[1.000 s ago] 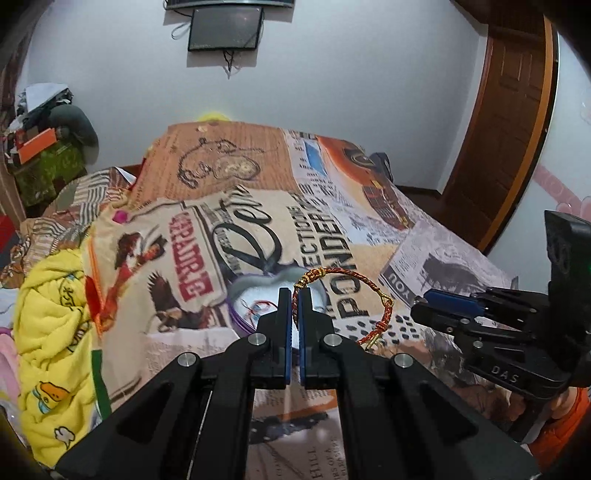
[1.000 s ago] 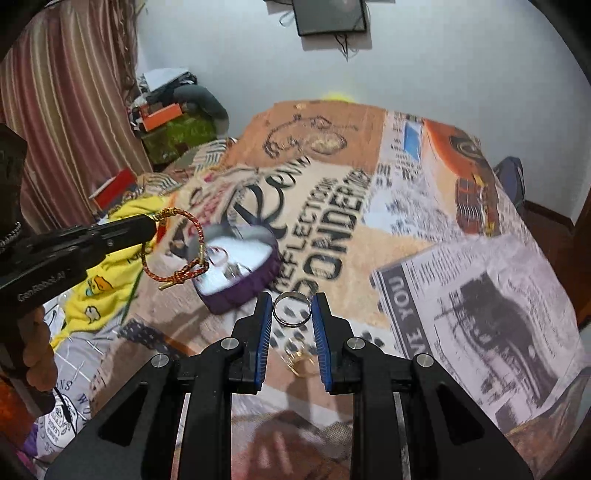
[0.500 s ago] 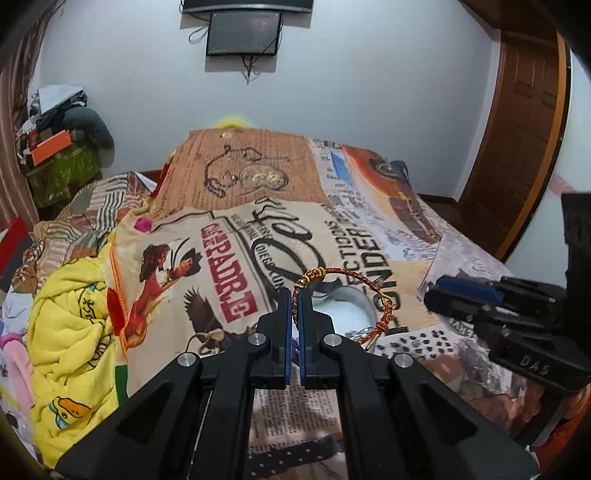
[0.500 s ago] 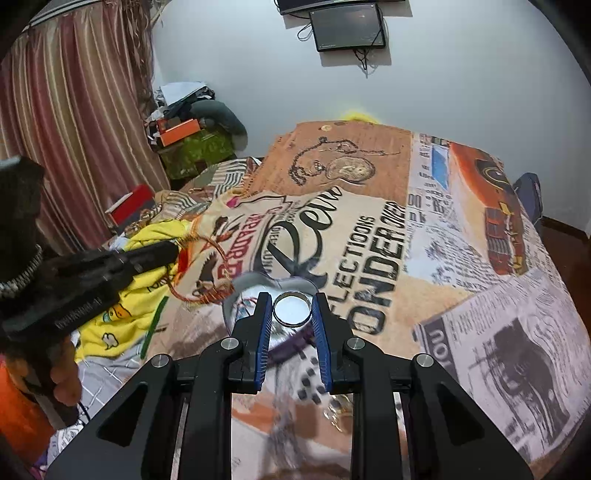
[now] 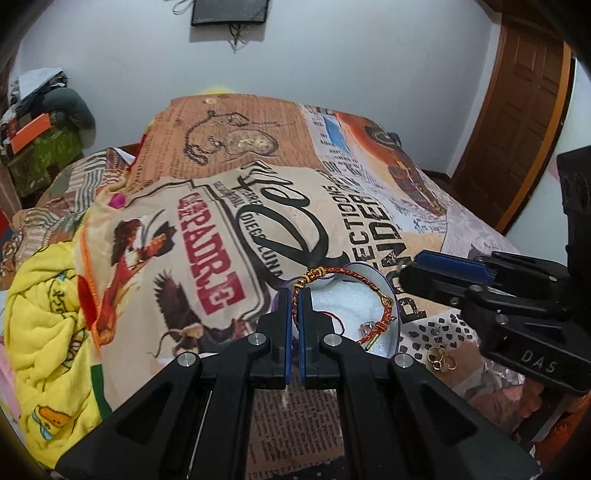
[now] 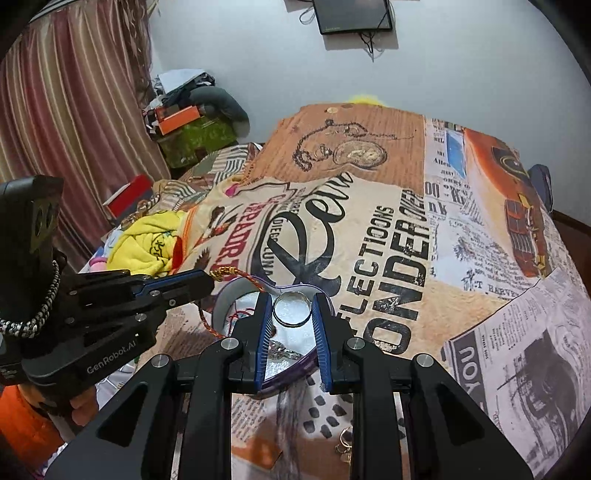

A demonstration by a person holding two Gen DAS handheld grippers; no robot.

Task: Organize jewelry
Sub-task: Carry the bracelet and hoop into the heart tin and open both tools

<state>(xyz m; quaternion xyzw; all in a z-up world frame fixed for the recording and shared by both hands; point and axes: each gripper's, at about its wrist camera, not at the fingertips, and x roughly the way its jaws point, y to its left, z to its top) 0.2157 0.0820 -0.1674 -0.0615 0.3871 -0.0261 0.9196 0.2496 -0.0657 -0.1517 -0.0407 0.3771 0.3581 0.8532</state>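
The scene is a bedroom: a bed [image 5: 369, 192] covered by a blanket printed with newspaper text, a pocket watch and an orange car fills most of both views. Beyond the fingers rises a pale wall with a dark screen [image 5: 229, 11] mounted high on it, cables dangling beneath. A brown wooden door [image 5: 517, 122] stands to the right of the left gripper's fingers; a striped curtain [image 6: 70, 110] hangs to the left of the right gripper's fingers, with a cluttered pile of boxes and clothes [image 6: 188, 118] in the corner. A crumpled yellow cloth [image 5: 44, 314] lies at the bed's left edge.

The left gripper [image 5: 294, 299] has its fingers pressed nearly together, pinching a red-and-gold braided bracelet [image 5: 354, 275] whose loop hangs off to the right of the tips. Directly beyond and below those tips sits a heart-shaped box [image 5: 390, 295] with a purple rim and a white lining, resting on the blanket.

The right gripper [image 6: 293, 308] holds a silver ring [image 6: 292, 309] between fingers parted just to the ring's width, poised over the same box [image 6: 225, 299]. A few small gold rings [image 5: 439, 360] lie loose on the blanket, just right of the box and beneath the right gripper.
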